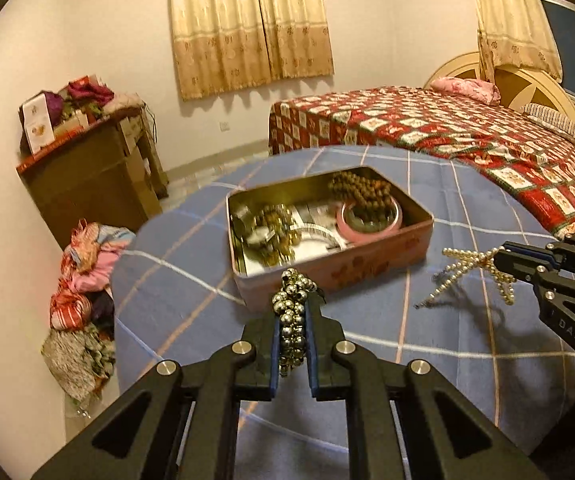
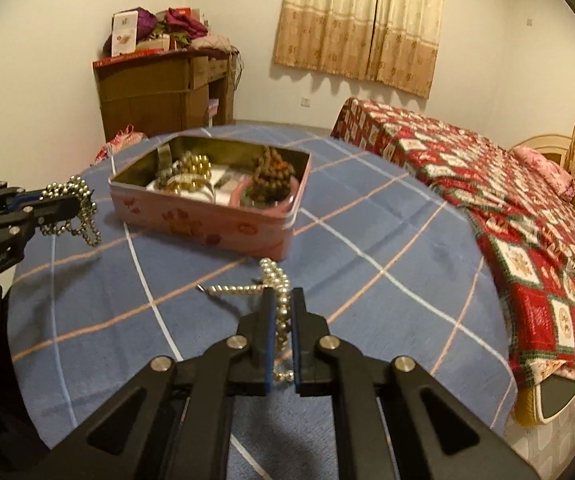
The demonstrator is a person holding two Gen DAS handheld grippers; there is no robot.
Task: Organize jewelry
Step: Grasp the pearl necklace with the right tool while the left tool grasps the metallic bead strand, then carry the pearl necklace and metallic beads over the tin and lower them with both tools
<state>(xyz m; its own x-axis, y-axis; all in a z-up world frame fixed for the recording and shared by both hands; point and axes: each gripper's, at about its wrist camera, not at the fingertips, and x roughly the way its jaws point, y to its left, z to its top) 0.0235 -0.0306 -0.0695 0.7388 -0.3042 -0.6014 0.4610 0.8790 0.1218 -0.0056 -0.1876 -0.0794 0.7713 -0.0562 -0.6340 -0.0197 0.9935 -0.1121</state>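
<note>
Two pieces of jewelry are off the table at once, one in each gripper. From the left wrist view, the left gripper [image 1: 292, 320] is clamped on a silver bead chain [image 1: 292, 312], its bunched strands pinched between the blue pads and spilling out past the fingertips, just short of the near wall of the pink tin box [image 1: 367, 268]. That open tin sits on the blue checked tablecloth [image 1: 175, 280] and already holds a brown bead string [image 1: 361, 190], a pink bangle [image 1: 369, 220] and a heap of gold-toned pieces [image 1: 277, 232]. At the right edge the right gripper [image 1: 499, 262] carries a pearl necklace [image 1: 471, 270] whose loose ends splay out and hang above the cloth. From the right wrist view, the right gripper [image 2: 279, 308] is closed on the pearl necklace [image 2: 275, 280], one twisted strand sticking out to the left and another loop dangling behind the pads; the tin [image 2: 207, 220] lies ahead and slightly left, and the left gripper [image 2: 59, 206] with its bead chain [image 2: 75, 208] hovers beside the tin's left end. My worry is the trailing ends: if either load is released low or near the rim, strands could drape over the tin's wall or snag and tangle with the pieces inside, and both grippers converging on the same opening could knock together.
</note>
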